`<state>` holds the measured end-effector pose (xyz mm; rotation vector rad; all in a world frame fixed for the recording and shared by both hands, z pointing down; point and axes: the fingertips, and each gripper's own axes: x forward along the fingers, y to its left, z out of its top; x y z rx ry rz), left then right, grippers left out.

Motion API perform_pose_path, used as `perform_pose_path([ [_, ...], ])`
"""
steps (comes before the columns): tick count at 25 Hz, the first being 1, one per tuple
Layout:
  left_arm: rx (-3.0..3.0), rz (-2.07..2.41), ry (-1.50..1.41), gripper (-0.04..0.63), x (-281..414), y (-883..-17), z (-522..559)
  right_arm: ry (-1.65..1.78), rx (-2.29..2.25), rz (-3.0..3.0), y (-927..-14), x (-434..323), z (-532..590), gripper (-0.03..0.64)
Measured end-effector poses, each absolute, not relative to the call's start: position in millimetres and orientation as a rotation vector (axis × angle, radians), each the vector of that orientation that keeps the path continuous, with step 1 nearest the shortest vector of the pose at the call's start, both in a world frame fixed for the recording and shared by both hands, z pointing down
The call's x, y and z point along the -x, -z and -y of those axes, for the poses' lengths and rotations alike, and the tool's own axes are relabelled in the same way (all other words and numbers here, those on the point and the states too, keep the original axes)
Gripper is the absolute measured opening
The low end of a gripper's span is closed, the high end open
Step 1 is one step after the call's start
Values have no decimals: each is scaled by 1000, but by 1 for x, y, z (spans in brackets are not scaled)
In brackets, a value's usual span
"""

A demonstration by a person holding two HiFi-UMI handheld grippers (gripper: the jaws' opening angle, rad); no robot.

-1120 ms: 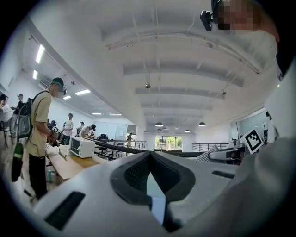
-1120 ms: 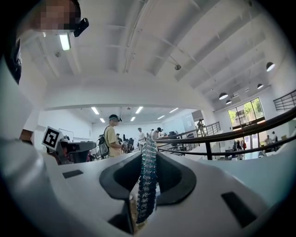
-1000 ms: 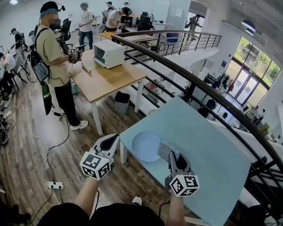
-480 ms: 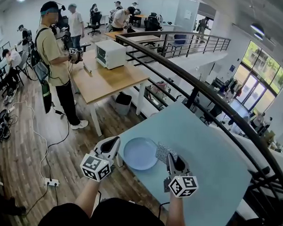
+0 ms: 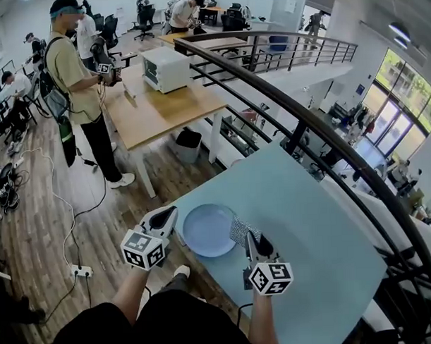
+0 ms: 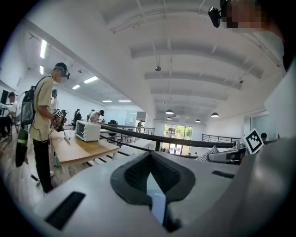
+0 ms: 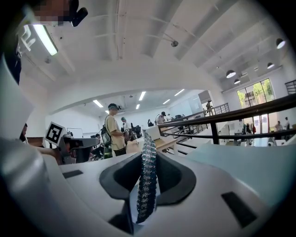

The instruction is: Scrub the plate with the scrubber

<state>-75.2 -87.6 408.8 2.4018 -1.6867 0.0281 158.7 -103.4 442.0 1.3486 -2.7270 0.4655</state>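
**Scrubber held ready at the plate's rim**

The plate lay flat on the pale blue table, just below the middle of the head view and close to the table's near left edge. That put it within easy reach of both tools.

The right gripper came in from the lower right, its jaws clenched on the scrubber. In the right gripper view the silvery mesh stood on edge between the pads and stuck out well past them. Held that way, the loose end could probably be pressed and dragged over the plate without the jaws themselves touching it. The scrubber sat right at the plate's right rim. Whether it pressed on the rim or hung just above it could not be told.

The left gripper hovered at the left of the plate, near the table's corner and apart from the rim. In its own view the jaws were drawn together to a thin slit, with nothing gripped between them. It seemed placed to steady the plate if the plate slid.

The scrubbing looked about to start or barely begun, and a light plate near the edge might skate toward the left under a push.
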Motion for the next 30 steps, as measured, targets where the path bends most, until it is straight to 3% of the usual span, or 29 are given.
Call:
perform_pose_path([
  [18,-2161,1381,-356,5,113,-597,179,-787,-1229,2432,-566,-120,175,83],
  [30,-2119,1195,-501,6,104,-662,210,-916,-1228,2283,-626,-107,193,83],
])
